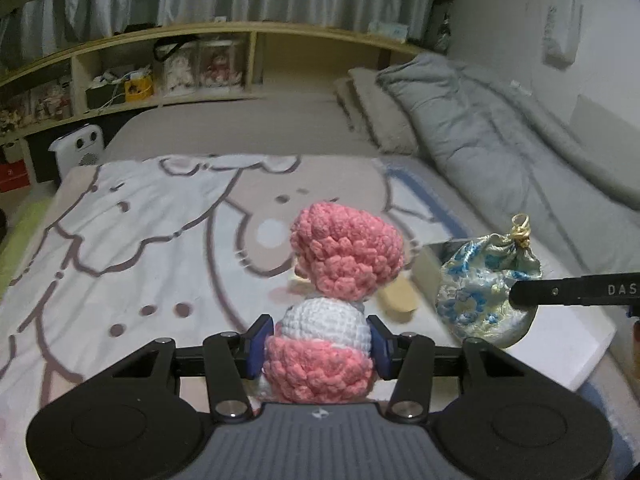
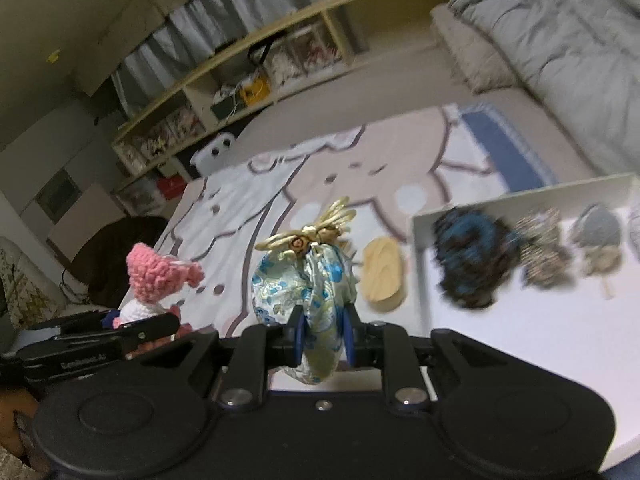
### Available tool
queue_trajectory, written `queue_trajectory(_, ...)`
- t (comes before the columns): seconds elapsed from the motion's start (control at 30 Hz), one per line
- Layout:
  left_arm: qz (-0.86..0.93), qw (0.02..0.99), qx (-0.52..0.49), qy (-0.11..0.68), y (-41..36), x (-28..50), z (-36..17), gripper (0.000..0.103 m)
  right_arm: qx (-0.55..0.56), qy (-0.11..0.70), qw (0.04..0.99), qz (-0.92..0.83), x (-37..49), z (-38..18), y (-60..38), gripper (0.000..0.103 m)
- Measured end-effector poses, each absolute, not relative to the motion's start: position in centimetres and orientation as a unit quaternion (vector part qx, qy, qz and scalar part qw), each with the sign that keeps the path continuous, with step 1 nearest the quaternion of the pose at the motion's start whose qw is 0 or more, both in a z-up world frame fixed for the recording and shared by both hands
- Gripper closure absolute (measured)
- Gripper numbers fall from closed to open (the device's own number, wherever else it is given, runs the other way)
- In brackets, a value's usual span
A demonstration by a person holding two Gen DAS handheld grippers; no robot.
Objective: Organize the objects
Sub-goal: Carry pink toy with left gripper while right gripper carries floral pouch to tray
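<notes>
Above the bed, over the cartoon blanket [image 1: 140, 240], I hold both tools off the surface. My left gripper [image 1: 318, 346] has its blue pads pressed on the two sides of a crocheted doll [image 1: 340, 280], at the white middle part; the jaws are only partly closed because the doll fills the gap between them. The doll is pink and white, its pink head stands up in front of the camera, and it does not touch the blanket. From the right wrist view I see the same doll [image 2: 160, 276] at the left side, with the left tool under it.

My right gripper [image 2: 322, 334] is closed tight on a brocade pouch [image 2: 304, 284], blue and pale gold, with a golden cord knot [image 2: 316, 228] at the top. The pads squeeze the lower part of the pouch, so the cloth is pinched narrow between them.

On the blanket, just beside the pouch, lies a wooden oval piece [image 2: 384, 272]. To the right of it is a white tray [image 2: 520, 336] with several small things in a row: a dark blue one [image 2: 472, 256], a brown speckled one [image 2: 546, 248] and a grey one [image 2: 598, 236]. They are too blurred to name. A grey duvet [image 1: 480, 128] lies along the wall.
</notes>
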State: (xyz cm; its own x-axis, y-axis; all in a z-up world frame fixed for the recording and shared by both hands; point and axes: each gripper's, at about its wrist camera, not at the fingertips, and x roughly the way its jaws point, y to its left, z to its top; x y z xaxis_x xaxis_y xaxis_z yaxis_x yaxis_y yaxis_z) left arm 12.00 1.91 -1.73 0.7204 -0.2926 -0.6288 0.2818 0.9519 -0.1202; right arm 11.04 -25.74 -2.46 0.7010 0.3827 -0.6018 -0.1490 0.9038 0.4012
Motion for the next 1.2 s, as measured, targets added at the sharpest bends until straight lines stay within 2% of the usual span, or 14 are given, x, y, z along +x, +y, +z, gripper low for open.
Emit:
queue_trajectory(0.6,-0.239,0.916,-0.013,0.322,-10.8,10.6,0.2,0.052,0.160,0.343,0.923,0.072,7.6,0.2,-38.3,0.083)
queue_trajectory(1.2,-0.277,0.882,-0.016,0.382,-22.2,10.8,-5.3,0.052,0.081,0.421,0.903,0.024,7.2,-3.7,-47.0,0.083)
